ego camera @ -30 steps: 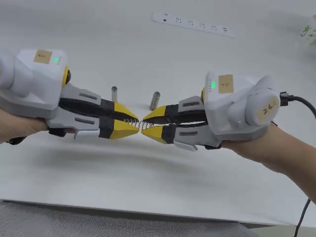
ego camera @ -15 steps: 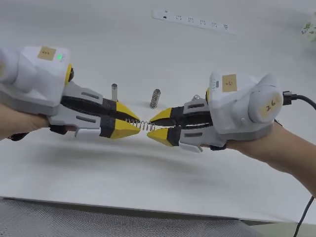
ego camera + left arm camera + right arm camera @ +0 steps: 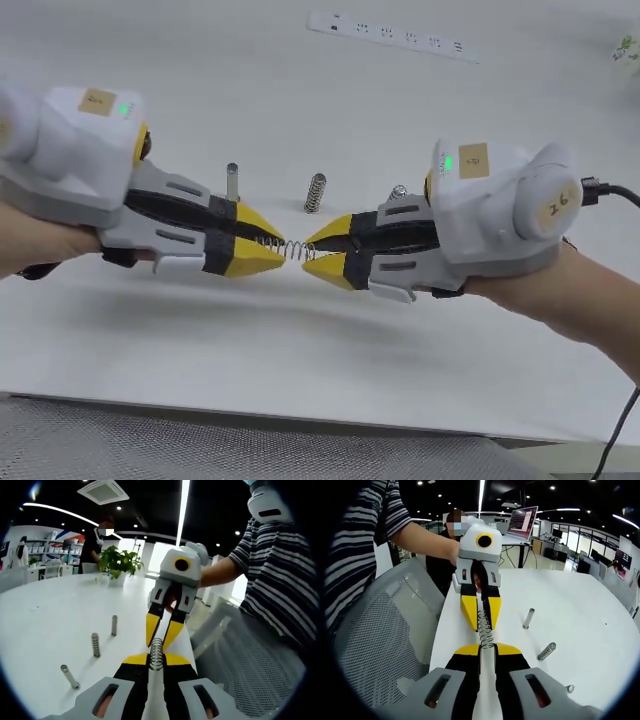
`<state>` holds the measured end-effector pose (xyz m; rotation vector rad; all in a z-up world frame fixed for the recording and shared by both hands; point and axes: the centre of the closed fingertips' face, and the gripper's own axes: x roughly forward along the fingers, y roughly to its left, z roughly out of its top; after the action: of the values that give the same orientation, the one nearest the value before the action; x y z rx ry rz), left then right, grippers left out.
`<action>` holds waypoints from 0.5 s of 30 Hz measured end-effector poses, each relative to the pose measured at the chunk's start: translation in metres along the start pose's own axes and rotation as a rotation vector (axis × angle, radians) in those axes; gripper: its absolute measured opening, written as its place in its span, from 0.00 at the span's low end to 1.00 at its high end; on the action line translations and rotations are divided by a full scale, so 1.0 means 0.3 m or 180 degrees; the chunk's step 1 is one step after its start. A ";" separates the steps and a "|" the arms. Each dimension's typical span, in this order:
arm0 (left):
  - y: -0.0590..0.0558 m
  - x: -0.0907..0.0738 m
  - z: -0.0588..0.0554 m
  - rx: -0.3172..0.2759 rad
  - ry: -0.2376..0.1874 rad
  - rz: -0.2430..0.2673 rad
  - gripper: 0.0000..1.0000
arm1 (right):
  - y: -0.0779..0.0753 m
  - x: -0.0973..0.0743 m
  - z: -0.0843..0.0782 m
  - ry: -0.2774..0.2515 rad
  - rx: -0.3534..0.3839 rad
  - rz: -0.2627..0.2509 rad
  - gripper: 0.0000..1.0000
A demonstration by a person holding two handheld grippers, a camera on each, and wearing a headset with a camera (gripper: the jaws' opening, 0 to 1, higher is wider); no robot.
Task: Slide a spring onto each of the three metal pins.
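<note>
Tip to tip over the middle of the worktop (image 3: 300,350): left hand-held gripper (image 3: 272,251) and right hand-held gripper (image 3: 322,250), each pinched narrow on one end of the same spring (image 3: 295,250). The spring lay level between the yellow tips, clear of the surface, nearer the front edge than the pins. In the left gripper view the spring sat in that hand-held gripper's own closed jaws, with the right one's tips closed around the far end. The right gripper view showed the same from the other side.

Behind the tips, three pins stood in a row roughly parallel to the front edge, well apart from each other. The bare pin (image 3: 232,182) stood behind the left hand-held gripper. The sprung pin (image 3: 316,193) in the middle already carried a coil. The third pin (image 3: 399,191) was just behind the right hand-held gripper, mostly hidden, so I could not tell if it was loaded.

A wide bare strip ran from the hand-held grippers to the front edge. More bare worktop ran from the pins to the power strip (image 3: 395,40) near the far edge.
</note>
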<state>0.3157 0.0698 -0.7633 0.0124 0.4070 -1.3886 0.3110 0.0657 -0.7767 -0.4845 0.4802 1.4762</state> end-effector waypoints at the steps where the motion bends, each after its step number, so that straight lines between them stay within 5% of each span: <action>1: -0.001 0.000 -0.001 0.0000 -0.0001 -0.0002 0.02 | 0.001 -0.001 0.001 0.0002 -0.0016 0.0000 0.07; 15: -0.004 0.001 -0.021 0.0053 0.0062 0.0014 0.02 | -0.005 -0.028 0.075 -0.0155 0.0012 0.0030 0.08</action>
<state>0.3128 0.0708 -0.7689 0.0405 0.4114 -1.3885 0.3125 0.0720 -0.7535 -0.4429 0.4471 1.4927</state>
